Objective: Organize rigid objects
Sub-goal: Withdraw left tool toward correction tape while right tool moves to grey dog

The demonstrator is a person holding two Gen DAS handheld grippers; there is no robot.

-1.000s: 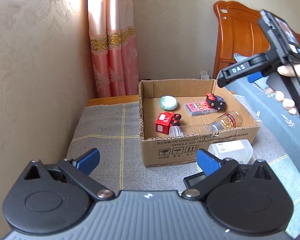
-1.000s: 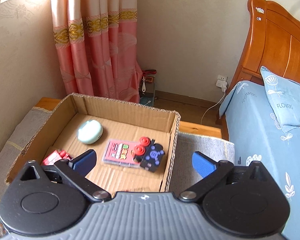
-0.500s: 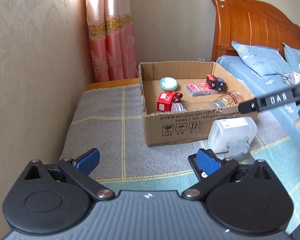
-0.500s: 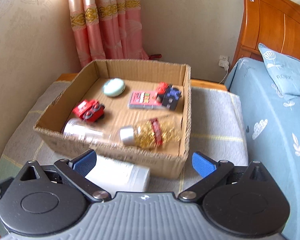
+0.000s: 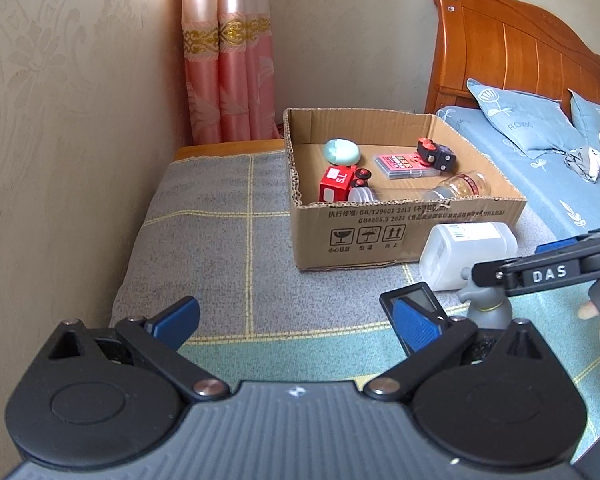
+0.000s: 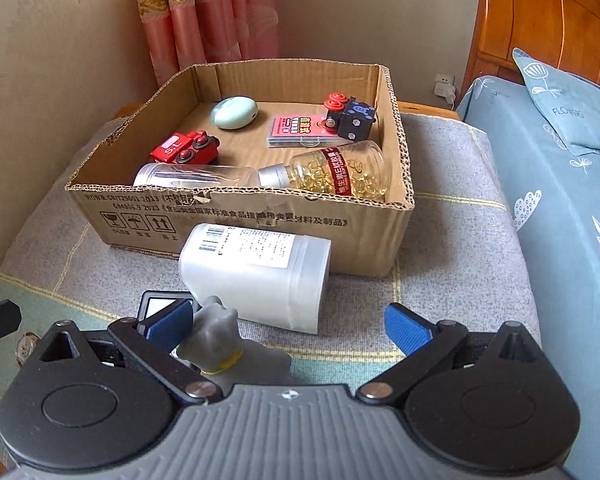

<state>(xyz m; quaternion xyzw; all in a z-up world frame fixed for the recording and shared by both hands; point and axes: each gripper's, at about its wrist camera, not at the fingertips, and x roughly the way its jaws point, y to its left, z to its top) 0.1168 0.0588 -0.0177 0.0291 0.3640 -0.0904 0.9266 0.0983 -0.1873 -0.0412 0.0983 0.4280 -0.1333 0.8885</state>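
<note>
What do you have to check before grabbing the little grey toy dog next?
1. Right gripper open: ok, its jaws stand wide apart.
2. Grey toy dog between the right gripper's fingers: ok, though it sits close to the left finger.
3. White bottle out of the way: cannot tell, it lies just behind the dog and might get bumped.
4. Small screen device clear of the fingers: not ok, it lies right by the left finger.
5. Room in the cardboard box: ok, bare floor shows near the back wall.
6. Left gripper free: ok, open and holding nothing.
</note>
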